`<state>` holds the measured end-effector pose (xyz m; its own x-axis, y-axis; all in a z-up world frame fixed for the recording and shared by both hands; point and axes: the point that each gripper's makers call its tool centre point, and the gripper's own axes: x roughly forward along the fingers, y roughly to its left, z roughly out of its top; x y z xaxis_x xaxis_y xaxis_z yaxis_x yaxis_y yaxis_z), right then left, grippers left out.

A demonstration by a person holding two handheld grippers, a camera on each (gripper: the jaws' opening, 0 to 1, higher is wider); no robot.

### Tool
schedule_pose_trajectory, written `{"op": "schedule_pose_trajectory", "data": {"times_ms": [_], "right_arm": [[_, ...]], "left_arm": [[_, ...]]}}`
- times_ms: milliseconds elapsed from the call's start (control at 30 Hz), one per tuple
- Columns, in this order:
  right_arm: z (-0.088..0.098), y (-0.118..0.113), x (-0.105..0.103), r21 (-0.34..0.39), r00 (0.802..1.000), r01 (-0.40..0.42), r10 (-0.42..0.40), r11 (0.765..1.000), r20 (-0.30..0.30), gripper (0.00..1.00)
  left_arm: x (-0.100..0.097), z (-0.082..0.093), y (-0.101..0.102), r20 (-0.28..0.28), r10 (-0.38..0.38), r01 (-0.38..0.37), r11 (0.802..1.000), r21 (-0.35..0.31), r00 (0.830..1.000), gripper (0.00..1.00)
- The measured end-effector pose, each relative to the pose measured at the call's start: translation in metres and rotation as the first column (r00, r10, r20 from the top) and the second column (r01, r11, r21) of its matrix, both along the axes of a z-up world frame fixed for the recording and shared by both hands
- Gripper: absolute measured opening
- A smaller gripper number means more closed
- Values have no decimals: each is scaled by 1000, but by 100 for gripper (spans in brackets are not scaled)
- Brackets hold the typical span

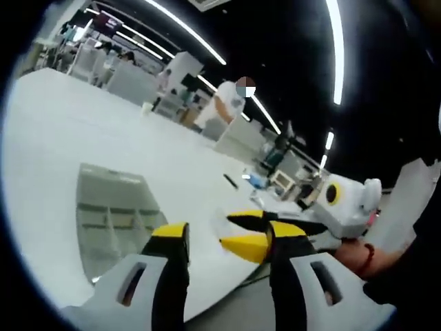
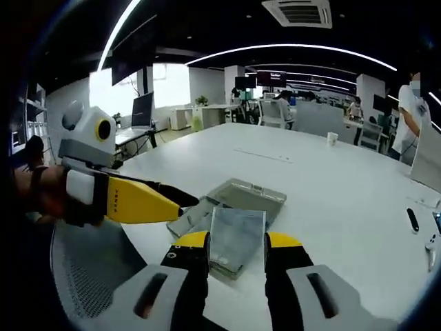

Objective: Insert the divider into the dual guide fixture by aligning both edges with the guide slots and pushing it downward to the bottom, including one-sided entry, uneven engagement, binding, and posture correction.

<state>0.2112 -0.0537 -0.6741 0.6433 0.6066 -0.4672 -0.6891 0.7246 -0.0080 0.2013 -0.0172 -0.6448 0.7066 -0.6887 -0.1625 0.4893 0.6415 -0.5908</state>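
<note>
The clear divider is a flat see-through plate standing between the yellow tips of my right gripper, which is shut on its two side edges just above the table. Right behind it lies the guide fixture, a low grey-clear tray with slots. My left gripper comes in from the left, its dark tips at the fixture's left edge. In the left gripper view my left gripper stands open with nothing between its tips. The fixture lies off to the left, and the right gripper crosses close in front.
Everything sits on a large white table. A black pen lies at its right side and a paper cup stands far back. A mesh chair seat is below the table's near edge. A person stands beyond the table.
</note>
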Motion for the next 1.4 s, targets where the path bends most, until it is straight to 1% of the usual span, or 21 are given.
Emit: {"op": "schedule_pose_trajectory", "data": {"times_ms": [100, 133, 200, 267, 367, 433, 500, 567, 733, 800, 867, 967, 1167, 1400], "right_arm": [[2, 2, -3, 5, 1000, -12, 12, 1000, 3, 27], [2, 3, -5, 4, 1000, -13, 13, 1000, 0, 27], [5, 3, -5, 9, 1000, -11, 11, 1000, 17, 27], [5, 4, -4, 22, 1000, -9, 8, 1000, 10, 27], [6, 4, -4, 18, 1000, -3, 2, 1000, 9, 27], [9, 6, -7, 37, 1000, -3, 3, 999, 8, 27], [8, 9, -8, 29, 1000, -18, 17, 999, 12, 27], [9, 11, -9, 20, 1000, -23, 22, 1000, 15, 27], [12, 17, -10, 37, 1000, -26, 26, 999, 14, 27], [13, 18, -10, 34, 999, -28, 28, 999, 16, 27], [15, 19, -9, 43, 999, -29, 28, 999, 19, 27], [17, 21, -8, 46, 999, -26, 25, 999, 24, 27], [18, 22, -9, 50, 1000, -17, 16, 999, 25, 27], [18, 22, -9, 57, 1000, -13, 12, 998, 23, 27]], "left_arm": [[-1, 0, 3, 14, 21, -21, 1000, -1, 1000, 39], [-2, 0, 3, 10, 20, -20, 1000, -2, 1000, 38], [-2, -2, 4, 0, 19, -19, 1000, -6, 1000, 34], [-3, -2, 5, -6, 22, -22, 1000, -21, 1000, 30], [-3, -1, 9, -16, 44, -44, 998, -37, 999, 28], [-3, -1, 11, -15, 51, -52, 998, -43, 999, 24], [-3, -3, 12, -27, 51, -53, 997, -48, 998, 21], [-2, -4, 12, -35, 48, -50, 997, -62, 998, 20], [0, -3, 14, -53, 43, -48, 995, -86, 998, 17], [0, -4, 15, -57, 45, -50, 995, -86, 997, 14], [1, -3, 16, -64, 40, -47, 993, -109, 997, 9], [5, -4, 16, -76, 40, -49, 991, -121, 996, 9], [7, -3, 14, -80, 24, -35, 989, -147, 996, 5], [7, -4, 10, -86, 7, -20, 988, -155, 996, 1]]}}
